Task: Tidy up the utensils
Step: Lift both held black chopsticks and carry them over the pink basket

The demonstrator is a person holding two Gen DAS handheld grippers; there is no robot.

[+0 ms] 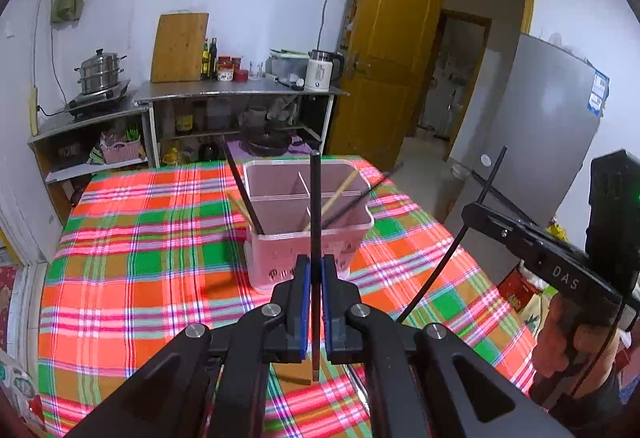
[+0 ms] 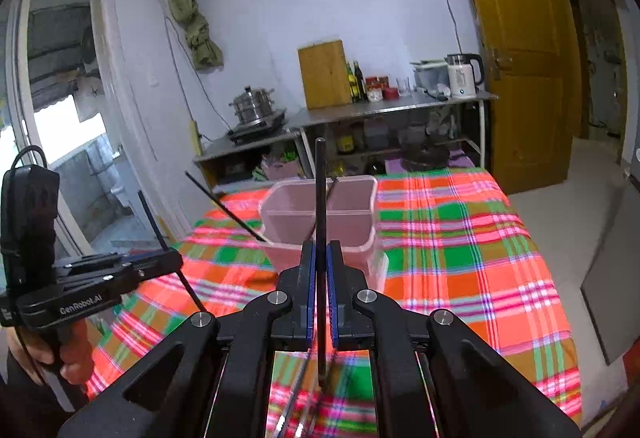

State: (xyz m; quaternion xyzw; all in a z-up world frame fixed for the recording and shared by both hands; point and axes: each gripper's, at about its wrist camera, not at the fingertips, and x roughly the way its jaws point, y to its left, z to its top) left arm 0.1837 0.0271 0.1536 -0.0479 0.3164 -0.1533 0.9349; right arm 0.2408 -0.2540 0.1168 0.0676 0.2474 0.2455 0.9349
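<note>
A pink divided utensil holder (image 1: 280, 238) (image 2: 360, 222) stands on the plaid tablecloth (image 1: 140, 238). In it lean a black chopstick (image 1: 244, 190) on its left side, a wooden chopstick (image 1: 340, 192) and another black one (image 1: 360, 198). My left gripper (image 1: 316, 266) is shut on a black chopstick (image 1: 315, 198) held upright in front of the holder. My right gripper (image 2: 321, 250) is shut on a second upright black chopstick (image 2: 320, 190). Each gripper shows in the other's view, the right gripper (image 1: 472, 212) and the left gripper (image 2: 174, 262), both near the holder.
Steel counters at the back carry a steamer pot (image 1: 100, 72), a wooden cutting board (image 1: 178, 48), bottles and a white kettle (image 1: 320, 72). A yellow door (image 1: 384, 50) stands open, and a grey fridge (image 1: 540, 126) is on the right. Something shiny lies on the cloth under my right gripper (image 2: 292, 414).
</note>
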